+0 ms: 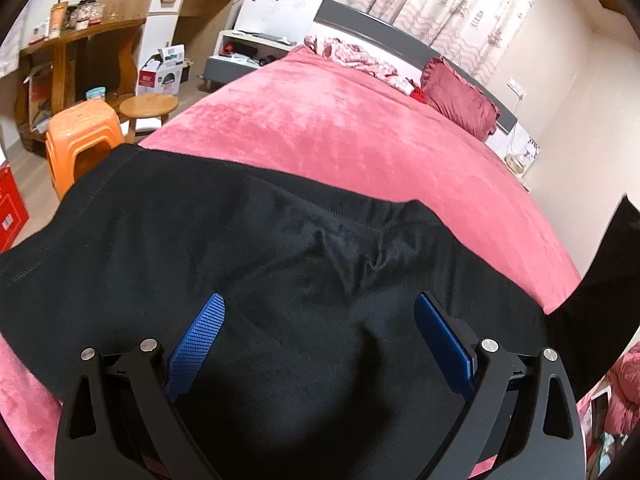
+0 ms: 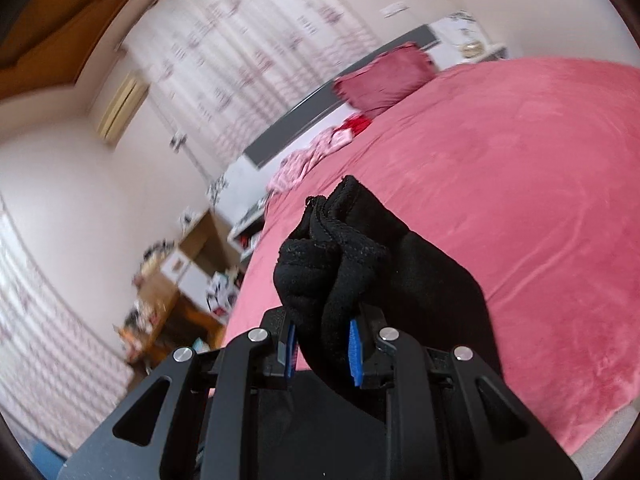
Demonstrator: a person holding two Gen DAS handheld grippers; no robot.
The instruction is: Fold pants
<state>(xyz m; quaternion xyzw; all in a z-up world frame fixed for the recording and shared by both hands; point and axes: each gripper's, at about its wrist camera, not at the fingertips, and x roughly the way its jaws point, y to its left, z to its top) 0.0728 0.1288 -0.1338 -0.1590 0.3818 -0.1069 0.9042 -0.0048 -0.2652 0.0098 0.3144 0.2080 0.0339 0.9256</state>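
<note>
pants [image 1: 280, 248]: black, lying spread across the near edge of the bed [image 1: 360, 128], the broad upper part flat on the pink cover; one end is lifted off the bed.
lifted end [image 2: 336, 248]: a bunched cuff or hem, several layers gathered together, raised above the pink cover towards the bed's middle; the cloth trails down behind it.
right gripper [image 2: 324, 348]: fingers nearly together, clamped on the bunched black cloth, which bulges out past the blue pads.
left gripper [image 1: 320, 340]: fingers wide apart, holding nothing, poised just over the flat part of the pants near the bed's front edge; whether they touch the cloth I cannot tell.
done so far: the pants seem laid out and one end gathered and picked up; a first fold looks under way, not yet laid down.
left to do: likely carry the raised end over onto the flat part, set it down, smooth it, then perhaps fold again.
risk: the bunched layers may land uneven or slip from the grip.
surroundings: a dark red pillow [image 1: 460, 100] sits at the far headboard end, well apart from the pants.
</note>
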